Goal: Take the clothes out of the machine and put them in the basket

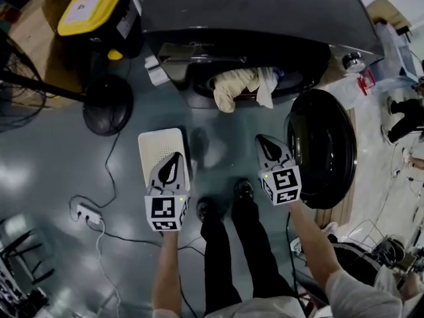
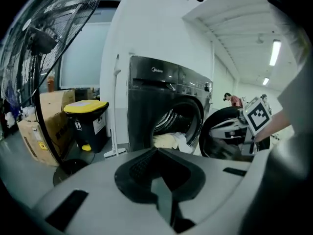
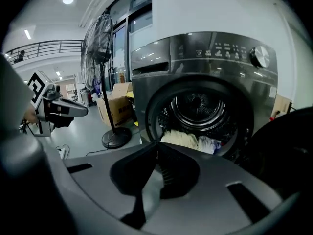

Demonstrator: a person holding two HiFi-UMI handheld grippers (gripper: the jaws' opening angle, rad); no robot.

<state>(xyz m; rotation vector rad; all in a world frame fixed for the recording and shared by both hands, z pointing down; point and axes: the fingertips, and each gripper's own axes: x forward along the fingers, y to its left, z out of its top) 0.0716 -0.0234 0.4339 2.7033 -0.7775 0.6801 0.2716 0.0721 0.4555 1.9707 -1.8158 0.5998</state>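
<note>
A dark grey front-loading machine (image 1: pixel 252 12) (image 2: pixel 151 97) (image 3: pixel 205 58) stands with its round door (image 1: pixel 324 148) swung open to the right. Cream and white clothes (image 1: pixel 242 88) (image 2: pixel 168 140) (image 3: pixel 188 138) spill out of the drum opening. A white perforated basket (image 1: pixel 159 148) sits on the floor in front, left of the opening. My left gripper (image 1: pixel 175 158) (image 2: pixel 157 151) hovers over the basket, shut and empty. Between the basket and the door is my right gripper (image 1: pixel 260 138) (image 3: pixel 157 143), likewise shut with nothing in it. Both point toward the machine, well short of the clothes.
A pedestal fan (image 1: pixel 106 105) stands left of the machine, with a yellow-lidded black bin (image 1: pixel 89 8) and cardboard boxes behind it. A power strip (image 1: pixel 86 212) and cables lie on the floor at the left. My own legs and shoes (image 1: pixel 225 201) are between the grippers.
</note>
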